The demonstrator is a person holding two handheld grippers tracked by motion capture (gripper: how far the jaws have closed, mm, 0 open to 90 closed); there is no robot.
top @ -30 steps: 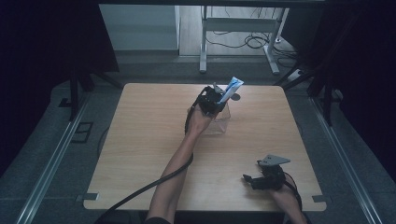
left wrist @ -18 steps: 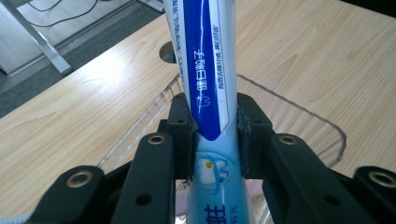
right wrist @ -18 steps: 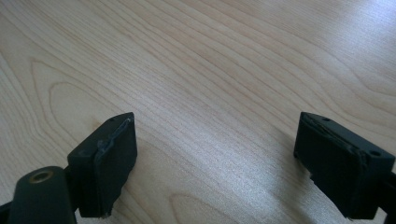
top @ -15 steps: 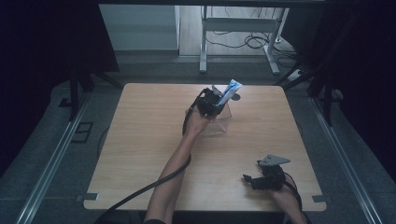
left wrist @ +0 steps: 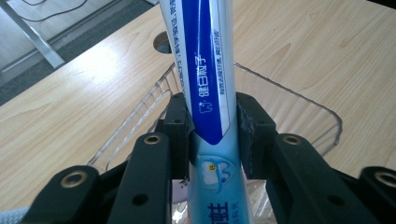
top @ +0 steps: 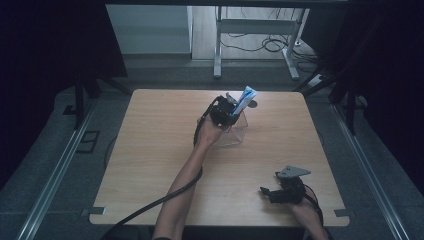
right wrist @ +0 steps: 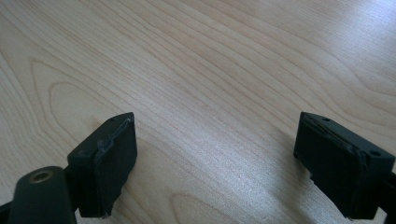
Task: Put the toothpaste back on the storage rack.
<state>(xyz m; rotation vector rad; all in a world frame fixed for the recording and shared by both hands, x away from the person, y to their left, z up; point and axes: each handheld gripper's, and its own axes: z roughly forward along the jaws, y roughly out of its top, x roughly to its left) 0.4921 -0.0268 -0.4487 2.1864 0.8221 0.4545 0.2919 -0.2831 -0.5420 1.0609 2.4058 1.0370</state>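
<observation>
Left gripper view shows our left gripper with jaws clamped mid-body on a toothpaste tube over a clear bin on the desk; we judge it light, soft, slippery, while our right gripper rests with jaws apart.

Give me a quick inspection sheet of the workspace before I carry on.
Surface: wooden table, with a round hole near the far edge.
Job's things: blue and white toothpaste tube clamped in the left claw, over a clear plastic container.
Clutter: nothing seen.
Grippers: left claw shut on the tube; right claw open, empty, low over bare wood near the front right corner.
Cables: black cable trails along the left forearm off the front edge; more cables on the floor beyond.
Surroundings: metal frame legs behind the table, dark curtains at the sides.
</observation>
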